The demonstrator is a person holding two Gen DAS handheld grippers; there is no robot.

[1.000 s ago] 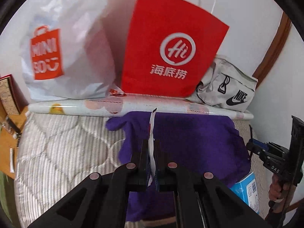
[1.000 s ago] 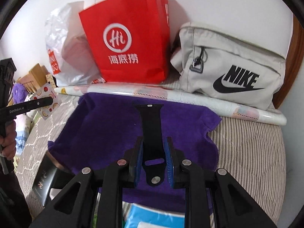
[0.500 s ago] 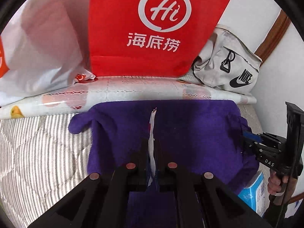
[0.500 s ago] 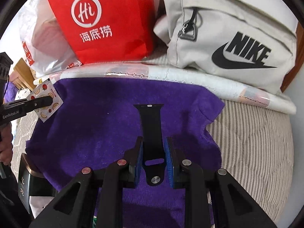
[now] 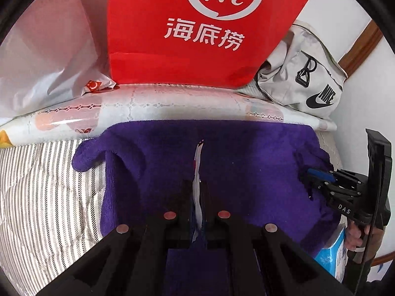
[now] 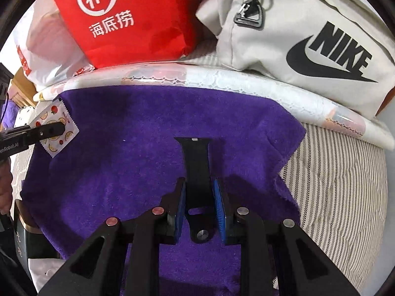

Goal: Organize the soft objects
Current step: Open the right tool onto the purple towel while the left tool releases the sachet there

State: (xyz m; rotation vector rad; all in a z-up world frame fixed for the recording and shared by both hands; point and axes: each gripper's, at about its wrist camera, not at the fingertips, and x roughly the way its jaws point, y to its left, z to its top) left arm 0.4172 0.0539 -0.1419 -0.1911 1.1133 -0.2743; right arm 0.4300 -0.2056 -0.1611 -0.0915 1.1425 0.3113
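Observation:
A purple towel (image 5: 246,160) lies spread on the striped bed. My left gripper (image 5: 197,187) hangs just above it, shut on a thin fruit-printed sachet (image 5: 198,170) that shows edge-on in the left wrist view. In the right wrist view the same sachet (image 6: 58,129) shows flat at the towel's (image 6: 148,148) left edge, pinched by the left gripper (image 6: 55,130). My right gripper (image 6: 199,187) is shut on a black watch strap (image 6: 197,162), which sticks out forward over the towel. The right gripper (image 5: 309,176) also appears over the towel's right edge, held by a hand.
Along the wall stand a red paper bag (image 5: 197,37), a white plastic bag (image 5: 44,61) and a grey Nike bag (image 6: 308,37). A rolled patterned sheet (image 5: 172,103) lies behind the towel. A blue pack (image 5: 333,249) and a dark box (image 6: 24,241) sit near the towel's front.
Both grippers have come down and forward toward the purple towel, which now fills more of each view. The sachet and the strap stay gripped as before.

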